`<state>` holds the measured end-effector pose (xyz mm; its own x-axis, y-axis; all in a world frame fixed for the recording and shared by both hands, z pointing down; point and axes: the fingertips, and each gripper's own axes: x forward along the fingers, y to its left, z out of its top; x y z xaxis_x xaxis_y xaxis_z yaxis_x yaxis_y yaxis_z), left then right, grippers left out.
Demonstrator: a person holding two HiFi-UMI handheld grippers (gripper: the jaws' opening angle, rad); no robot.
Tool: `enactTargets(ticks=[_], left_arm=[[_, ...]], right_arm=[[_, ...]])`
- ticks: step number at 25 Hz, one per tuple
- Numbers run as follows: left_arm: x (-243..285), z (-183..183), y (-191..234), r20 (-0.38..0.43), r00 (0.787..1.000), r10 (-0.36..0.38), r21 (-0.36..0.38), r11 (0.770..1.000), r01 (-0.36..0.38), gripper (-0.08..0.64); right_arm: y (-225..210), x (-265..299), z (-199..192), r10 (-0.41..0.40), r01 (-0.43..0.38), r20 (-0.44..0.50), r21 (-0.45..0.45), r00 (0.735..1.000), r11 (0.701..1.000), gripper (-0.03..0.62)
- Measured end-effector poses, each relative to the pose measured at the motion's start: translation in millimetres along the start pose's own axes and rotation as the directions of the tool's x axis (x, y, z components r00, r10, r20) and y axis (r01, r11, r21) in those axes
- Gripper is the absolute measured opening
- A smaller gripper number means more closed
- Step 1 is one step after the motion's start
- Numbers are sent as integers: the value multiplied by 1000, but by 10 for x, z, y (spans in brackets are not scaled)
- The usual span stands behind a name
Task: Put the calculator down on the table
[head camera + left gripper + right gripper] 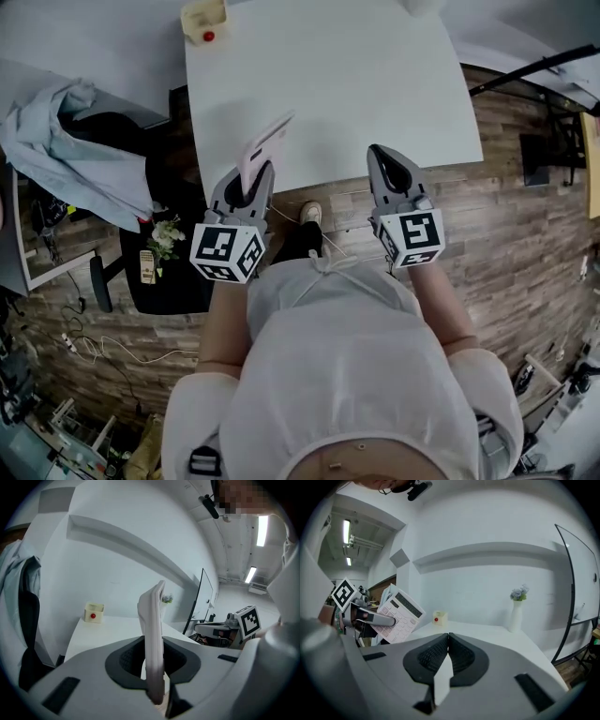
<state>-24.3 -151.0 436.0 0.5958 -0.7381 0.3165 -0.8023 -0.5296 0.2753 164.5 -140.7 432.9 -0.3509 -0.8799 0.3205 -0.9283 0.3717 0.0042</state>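
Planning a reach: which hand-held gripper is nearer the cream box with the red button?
Left. The left hand-held gripper, holding the calculator, is on the side of the table where the box sits; the right hand-held gripper is farther right.

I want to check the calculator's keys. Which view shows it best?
The right gripper view: the calculator faces it, display and keys visible. The left gripper view shows only its edge between the jaws; the head view, a tilted sliver.

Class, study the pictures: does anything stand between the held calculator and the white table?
Nothing visible does. The left gripper holds the calculator by the table's bare near edge; the box sits at the far corner.
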Motion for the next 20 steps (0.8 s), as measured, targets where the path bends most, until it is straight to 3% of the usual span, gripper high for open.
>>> enactTargets(ticks=[10, 20], left_arm=[[792, -406, 529, -124, 992, 7, -124, 992, -22, 81], [1397, -753, 668, -217, 976, -18, -271, 962, -42, 81]], right_arm=[[-101, 919, -231, 75, -73, -112, 24, 991, 997, 6], [-312, 1553, -341, 154, -154, -142, 13, 978, 988, 6]])
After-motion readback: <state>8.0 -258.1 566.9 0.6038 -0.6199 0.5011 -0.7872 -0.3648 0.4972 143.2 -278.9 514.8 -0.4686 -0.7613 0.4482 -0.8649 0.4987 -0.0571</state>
